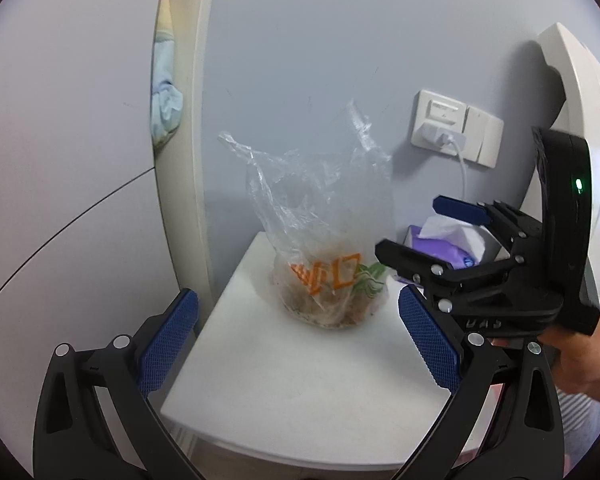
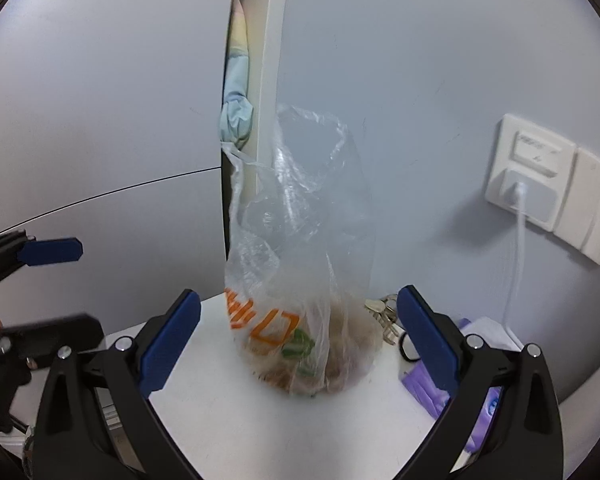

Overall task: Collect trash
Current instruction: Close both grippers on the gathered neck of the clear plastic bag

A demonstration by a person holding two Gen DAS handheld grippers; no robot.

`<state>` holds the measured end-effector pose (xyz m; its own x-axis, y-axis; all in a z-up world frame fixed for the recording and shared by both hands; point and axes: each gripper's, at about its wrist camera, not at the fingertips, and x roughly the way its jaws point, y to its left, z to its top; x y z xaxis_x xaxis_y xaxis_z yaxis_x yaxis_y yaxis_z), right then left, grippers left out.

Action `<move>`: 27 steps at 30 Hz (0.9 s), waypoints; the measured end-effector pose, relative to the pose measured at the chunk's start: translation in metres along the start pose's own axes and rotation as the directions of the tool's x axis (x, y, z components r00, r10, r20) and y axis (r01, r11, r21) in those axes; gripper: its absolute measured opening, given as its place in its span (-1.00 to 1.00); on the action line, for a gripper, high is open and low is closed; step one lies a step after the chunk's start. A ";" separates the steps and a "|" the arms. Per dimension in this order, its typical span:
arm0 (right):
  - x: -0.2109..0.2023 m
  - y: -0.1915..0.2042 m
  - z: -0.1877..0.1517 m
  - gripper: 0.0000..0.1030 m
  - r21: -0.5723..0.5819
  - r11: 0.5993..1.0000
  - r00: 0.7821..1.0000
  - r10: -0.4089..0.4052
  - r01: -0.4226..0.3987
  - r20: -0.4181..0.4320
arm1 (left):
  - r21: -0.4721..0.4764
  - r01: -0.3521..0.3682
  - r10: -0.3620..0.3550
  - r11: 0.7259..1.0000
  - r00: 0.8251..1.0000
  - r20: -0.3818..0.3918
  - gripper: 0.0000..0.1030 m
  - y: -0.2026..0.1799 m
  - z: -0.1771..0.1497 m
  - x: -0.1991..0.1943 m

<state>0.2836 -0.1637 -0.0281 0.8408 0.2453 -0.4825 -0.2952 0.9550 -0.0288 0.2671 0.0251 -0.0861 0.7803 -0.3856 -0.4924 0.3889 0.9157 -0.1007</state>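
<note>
A clear plastic bag (image 1: 324,248) (image 2: 300,280) with orange print and food scraps in its bottom stands upright on a small white table (image 1: 300,392) (image 2: 220,420). My left gripper (image 1: 298,340) is open, just short of the bag, with nothing between its blue pads. My right gripper (image 2: 300,336) is open too, its fingers to either side of the bag's lower part without touching it. In the left wrist view the right gripper (image 1: 408,224) sits to the bag's right. In the right wrist view the left gripper (image 2: 90,288) shows at the far left.
A purple tissue pack (image 1: 444,240) (image 2: 428,388) and a bunch of keys (image 2: 384,312) lie on the table right of the bag. A wall socket (image 1: 456,128) (image 2: 532,184) holds a plug with a white cable. A door frame (image 1: 196,120) stands left. A hand (image 1: 580,360) holds the right gripper.
</note>
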 end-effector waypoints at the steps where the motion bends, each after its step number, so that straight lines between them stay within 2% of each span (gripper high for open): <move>1: 0.005 -0.002 0.002 0.86 0.002 1.000 1.000 0.001 -0.001 -0.001 | 0.006 0.003 -0.002 1.000 1.000 -0.005 0.89 0.003 0.001 0.006; 4: 0.026 -0.004 0.011 0.86 0.008 1.000 1.000 -0.001 0.002 -0.013 | 0.006 0.031 -0.031 1.000 0.999 -0.010 0.89 0.012 0.003 0.022; 10: 0.056 -0.006 0.022 0.86 -0.005 1.000 1.000 0.008 -0.008 -0.025 | -0.062 0.079 -0.079 0.995 0.997 -0.004 0.89 0.038 0.009 0.049; 17: 0.072 -0.024 0.030 0.86 -0.006 1.000 0.999 0.026 -0.026 -0.024 | -0.019 0.145 -0.145 0.989 0.989 -0.009 0.89 0.044 0.022 0.078; 27: 0.074 -0.045 0.029 0.86 -0.018 1.000 1.000 0.017 -0.017 -0.008 | -0.026 0.275 -0.276 0.961 0.961 -0.019 0.89 0.042 0.046 0.131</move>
<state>0.3720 -0.1835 -0.0370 0.8321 0.2603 -0.4898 -0.3175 0.9476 -0.0359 0.4084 0.0081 -0.1156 0.6331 -0.6210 -0.4622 0.5761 0.7767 -0.2545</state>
